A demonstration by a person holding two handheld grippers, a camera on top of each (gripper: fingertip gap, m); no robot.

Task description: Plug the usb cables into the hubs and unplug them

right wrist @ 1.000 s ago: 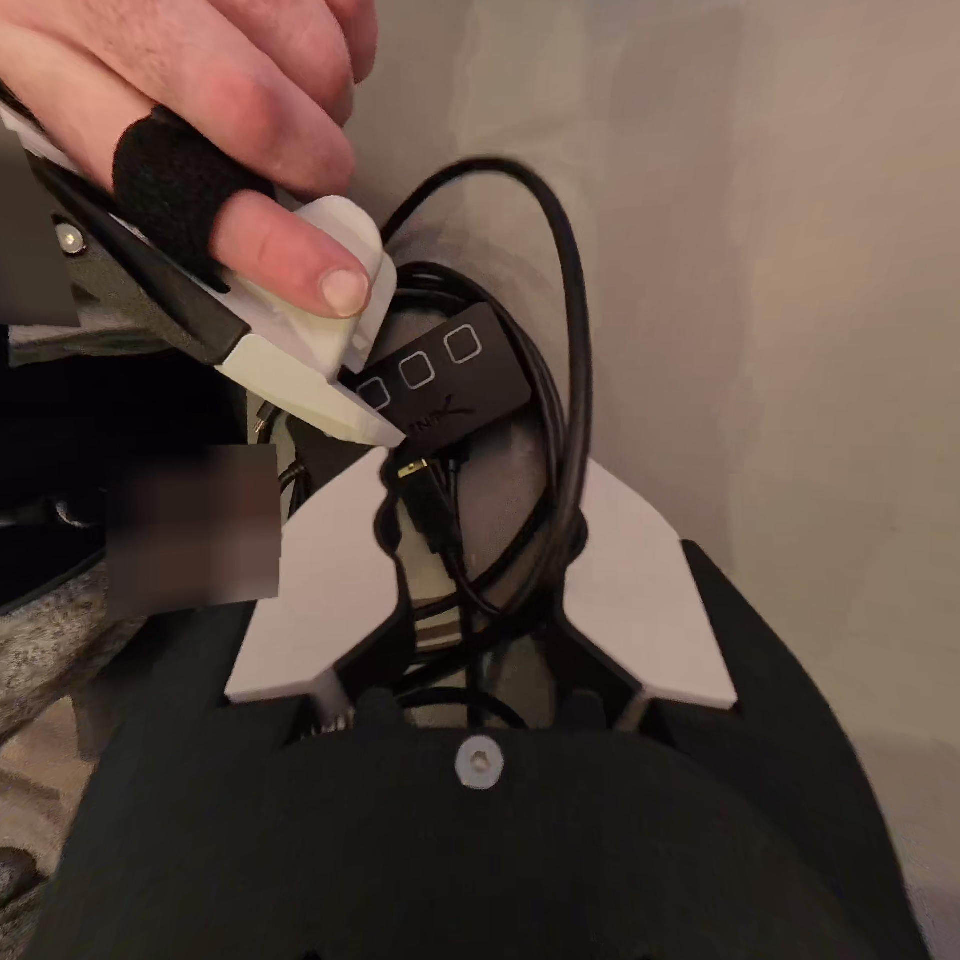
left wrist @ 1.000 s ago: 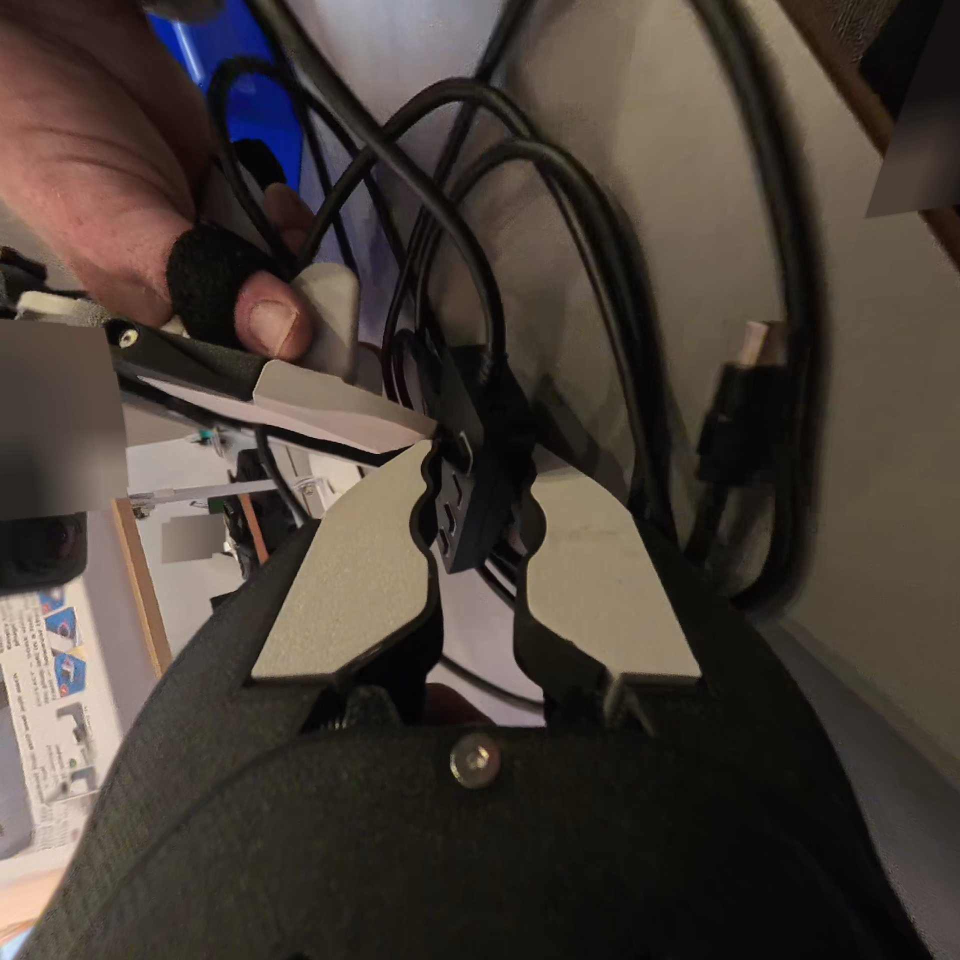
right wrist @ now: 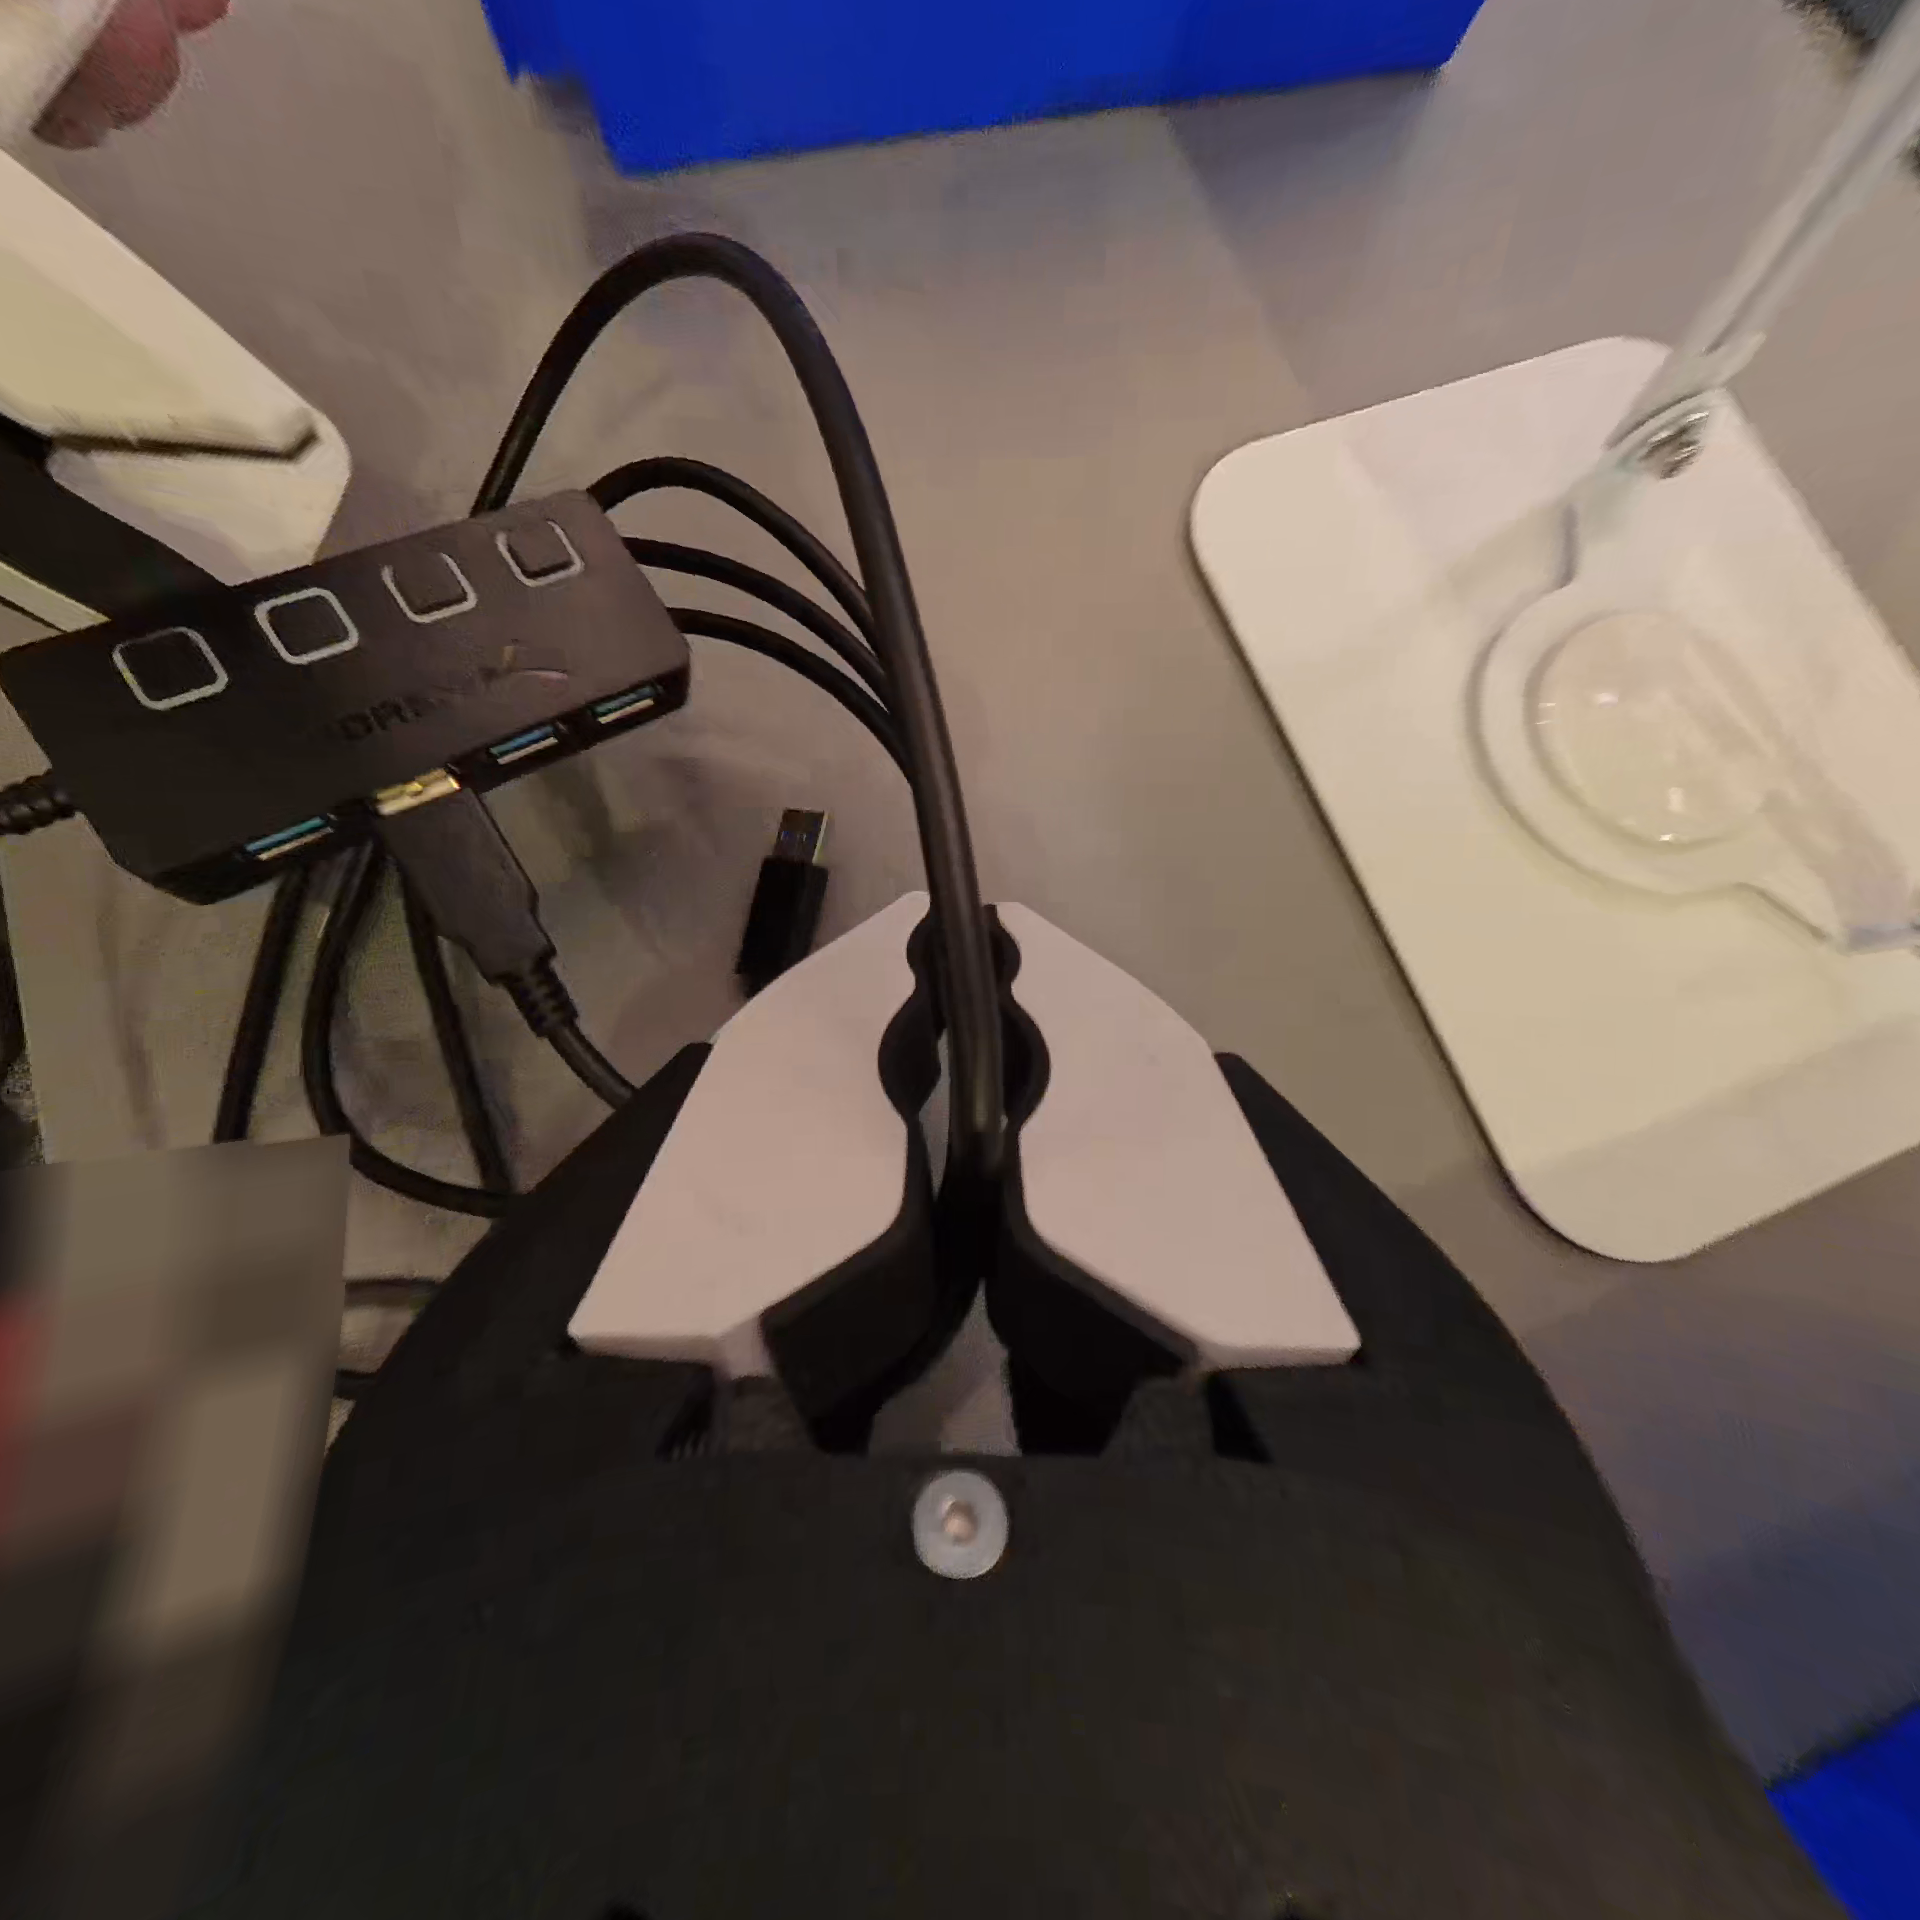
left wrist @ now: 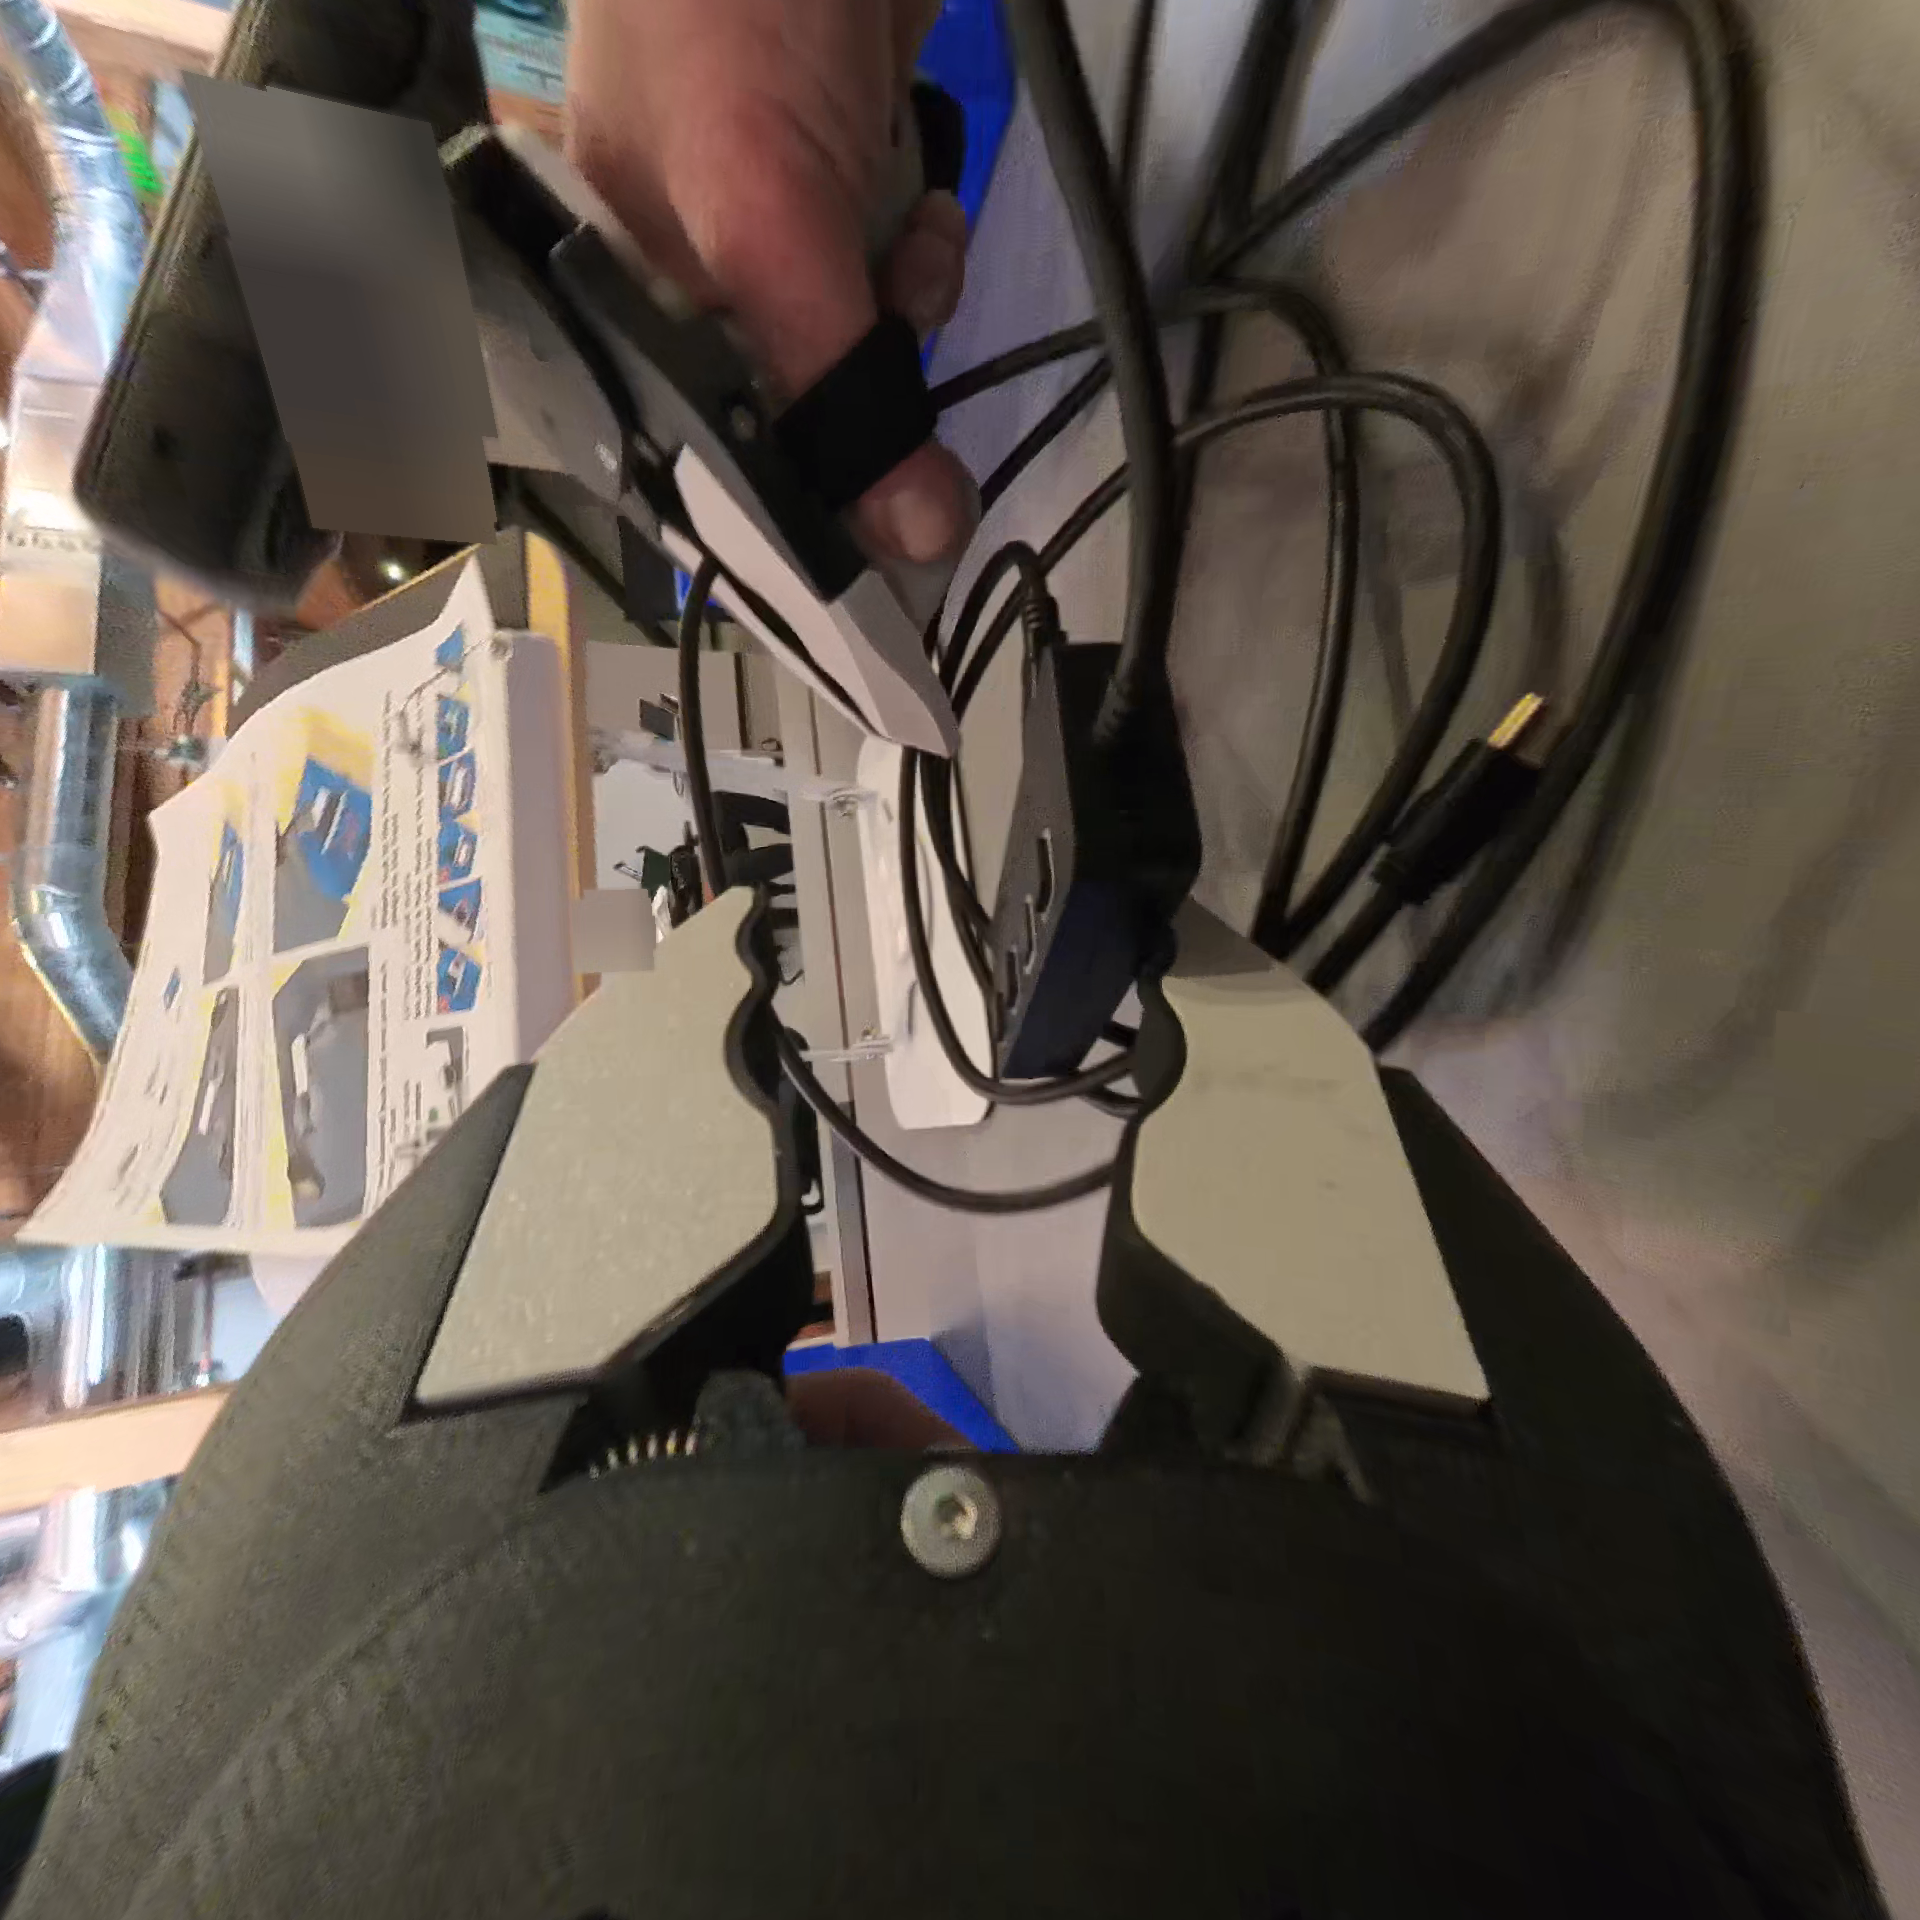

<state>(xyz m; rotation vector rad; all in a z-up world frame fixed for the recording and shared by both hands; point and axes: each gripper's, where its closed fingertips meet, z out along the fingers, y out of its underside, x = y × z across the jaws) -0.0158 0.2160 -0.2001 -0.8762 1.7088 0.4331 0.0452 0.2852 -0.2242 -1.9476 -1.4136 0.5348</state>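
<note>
The black USB hub (right wrist: 343,686) sits low over the grey table (right wrist: 1091,582), with four square buttons on top and a row of blue ports along its near edge. A gold-tipped plug (right wrist: 457,842) on a black cable sits in the second port from the hub's left end. Several black cables (right wrist: 790,582) leave the hub's right end and arch toward the right gripper (right wrist: 961,935), whose fingers are pressed together, pinching one thick black cable (right wrist: 935,810) between them. A loose black USB plug (right wrist: 790,883) lies on the table just right of the hub's near edge, apart from it. A white base plate (right wrist: 1403,935) with a clear dome stands well to the right of the hub, and a blue box (right wrist: 987,73) lies beyond it.

In the left wrist view the hub (left wrist: 1070,831) appears edge-on between the spread fingers of the left gripper (left wrist: 951,956); its far end is beside the right-hand finger, but contact cannot be told. The right gripper (left wrist: 852,665), held by a hand (left wrist: 769,177), points at the hub from above. Another gold-tipped plug (left wrist: 1496,758) lies loose to the hub's right, and a printed sheet (left wrist: 312,935) is to its left
</note>
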